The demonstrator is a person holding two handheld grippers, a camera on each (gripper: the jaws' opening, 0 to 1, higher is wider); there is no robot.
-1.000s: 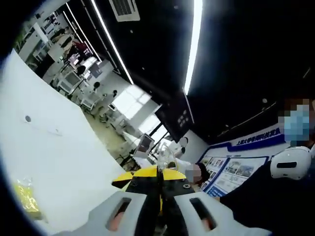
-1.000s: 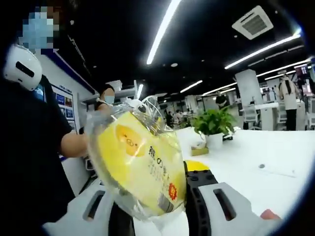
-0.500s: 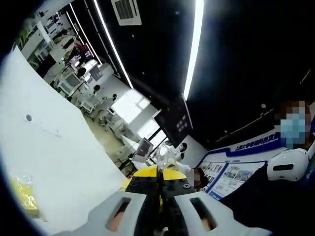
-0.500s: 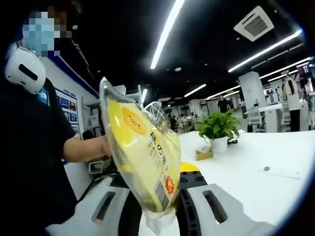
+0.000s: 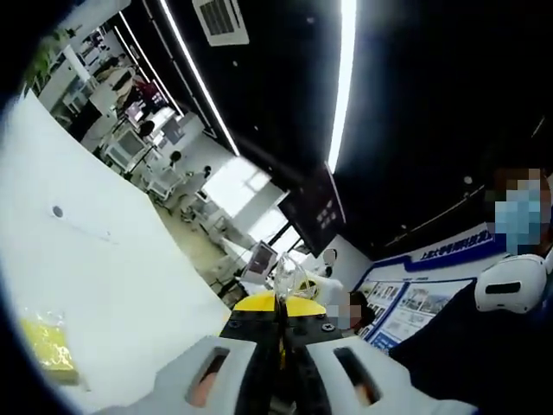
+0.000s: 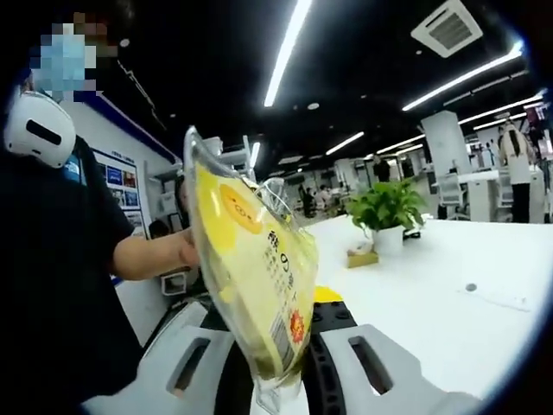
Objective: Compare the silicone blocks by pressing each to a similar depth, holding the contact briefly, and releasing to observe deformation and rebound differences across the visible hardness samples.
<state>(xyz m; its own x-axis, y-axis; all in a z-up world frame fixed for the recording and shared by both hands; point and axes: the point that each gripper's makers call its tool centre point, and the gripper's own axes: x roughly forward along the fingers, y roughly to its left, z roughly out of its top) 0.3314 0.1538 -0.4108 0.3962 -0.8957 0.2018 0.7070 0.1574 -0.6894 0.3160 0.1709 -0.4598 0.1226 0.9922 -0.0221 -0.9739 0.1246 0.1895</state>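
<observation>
Two hand-held grippers are up in the air, well above the table (image 6: 449, 303). My right hand-held gripper (image 6: 275, 380) is clamped on the lower edge of a clear bag (image 6: 251, 277) with a yellow block inside. Since a second ago the bag has swung from broadside to nearly edge-on and stands upright. My left hand-held gripper (image 5: 278, 346) has its jaws together on a thin edge of clear plastic; the bag top (image 5: 289, 278) pokes up beyond them. Another yellow sample (image 5: 50, 347) lies on the table, well apart. I judge no pressing has begun: the block is bagged and aloft, so it must come down first.
</observation>
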